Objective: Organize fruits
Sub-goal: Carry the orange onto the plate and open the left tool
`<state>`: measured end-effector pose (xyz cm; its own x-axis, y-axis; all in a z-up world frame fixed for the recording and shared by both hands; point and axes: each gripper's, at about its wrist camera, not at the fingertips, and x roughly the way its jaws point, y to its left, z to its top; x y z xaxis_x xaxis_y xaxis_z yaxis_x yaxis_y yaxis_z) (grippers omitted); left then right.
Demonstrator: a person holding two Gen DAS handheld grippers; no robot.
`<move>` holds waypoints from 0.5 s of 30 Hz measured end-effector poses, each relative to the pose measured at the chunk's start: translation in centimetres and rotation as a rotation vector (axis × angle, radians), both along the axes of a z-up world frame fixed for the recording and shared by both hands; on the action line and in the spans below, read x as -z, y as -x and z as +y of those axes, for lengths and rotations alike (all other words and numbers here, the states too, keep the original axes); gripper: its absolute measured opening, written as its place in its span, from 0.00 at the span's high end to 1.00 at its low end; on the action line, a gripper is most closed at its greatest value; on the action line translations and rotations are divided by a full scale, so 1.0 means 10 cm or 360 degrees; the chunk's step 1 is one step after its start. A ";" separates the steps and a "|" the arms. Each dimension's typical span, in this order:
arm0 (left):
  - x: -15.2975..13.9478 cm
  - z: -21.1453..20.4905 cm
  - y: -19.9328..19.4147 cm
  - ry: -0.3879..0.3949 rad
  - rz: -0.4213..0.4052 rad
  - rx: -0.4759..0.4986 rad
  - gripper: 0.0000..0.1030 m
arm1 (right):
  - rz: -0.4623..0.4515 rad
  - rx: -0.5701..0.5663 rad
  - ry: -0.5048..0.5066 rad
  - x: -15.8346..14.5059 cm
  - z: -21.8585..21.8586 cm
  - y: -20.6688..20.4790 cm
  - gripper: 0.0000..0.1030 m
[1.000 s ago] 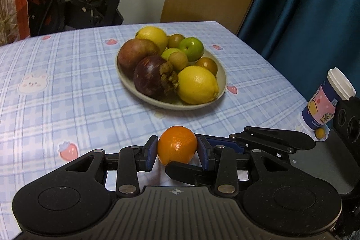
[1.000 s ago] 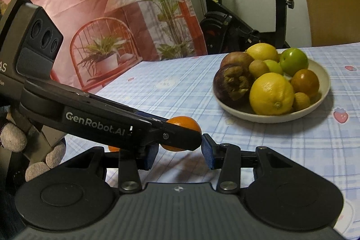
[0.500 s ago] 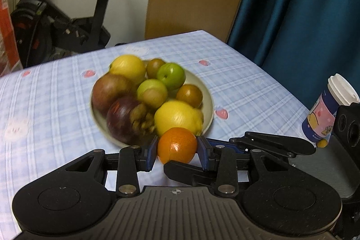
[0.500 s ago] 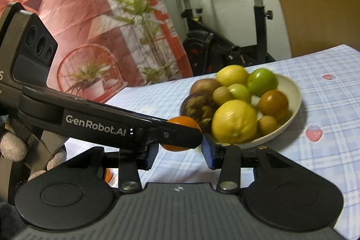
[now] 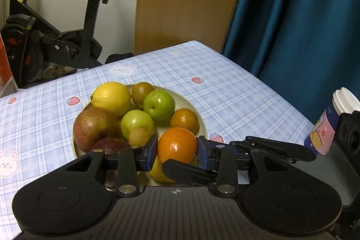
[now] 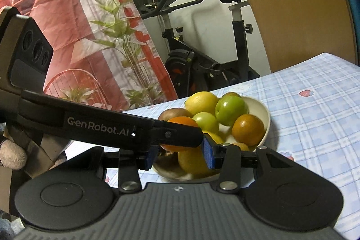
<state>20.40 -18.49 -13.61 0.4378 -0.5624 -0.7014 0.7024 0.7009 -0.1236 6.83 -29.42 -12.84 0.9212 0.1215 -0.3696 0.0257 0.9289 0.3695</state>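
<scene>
The left tool [image 5: 177, 151] is gripping the orange [image 5: 177, 145] above the full plate [image 5: 201, 119]; the right tool [image 6: 178, 153] is standing narrow, holding nothing. Next it is needing a free spot among the fruits.

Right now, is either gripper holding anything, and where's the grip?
Left gripper clamps the orange across its sides. Right gripper holds nothing.
</scene>
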 end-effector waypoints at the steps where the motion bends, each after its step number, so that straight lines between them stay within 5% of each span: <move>1: 0.00 -0.01 -0.02 0.0003 -0.0005 -0.0009 0.61 | -0.0001 0.0000 0.0005 0.00 0.00 -0.02 0.57; 15: 0.12 -0.27 -0.32 -0.0035 -0.0006 -0.0052 0.60 | 0.0018 0.0125 0.0126 0.07 -0.10 -0.36 0.57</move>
